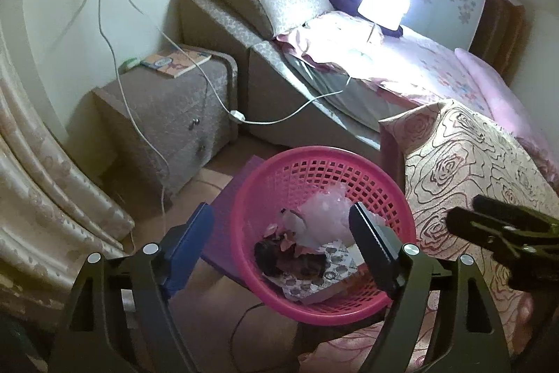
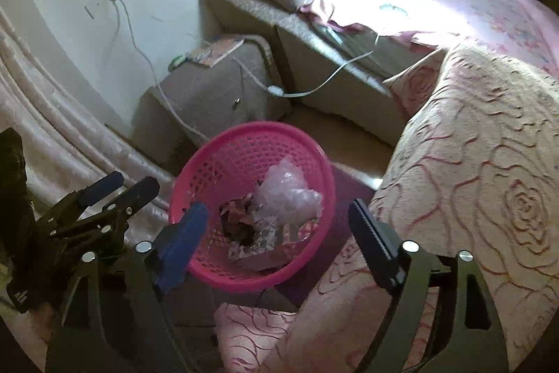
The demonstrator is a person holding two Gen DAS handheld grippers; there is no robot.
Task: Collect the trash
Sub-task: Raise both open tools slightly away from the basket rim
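A pink mesh basket [image 1: 314, 151] stands on the floor beside the bed, and I look down into it from above in both wrist views. Inside lie crumpled clear plastic [image 1: 325, 208], torn pinkish paper with dark scraps [image 1: 290, 254] and a patterned paper sheet [image 1: 335, 268]. My left gripper [image 1: 281, 219] hangs open over the basket with nothing between its fingers. My right gripper [image 2: 277, 212] is also open and empty above the basket [image 2: 251, 126]. The clear plastic [image 2: 286, 194] shows in that view too. Each gripper appears at the edge of the other's view: right gripper [image 1: 489, 222], left gripper [image 2: 115, 191].
A bed with a rose-patterned cover [image 1: 471, 163] borders the basket on the right. A nightstand [image 1: 164, 114] with a book and trailing white cables [image 1: 279, 119] stands behind it. A curtain [image 1: 45, 191] hangs at the left. A lit lamp [image 1: 382, 2] sits on the bed. A purple mat [image 1: 227, 208] lies under the basket.
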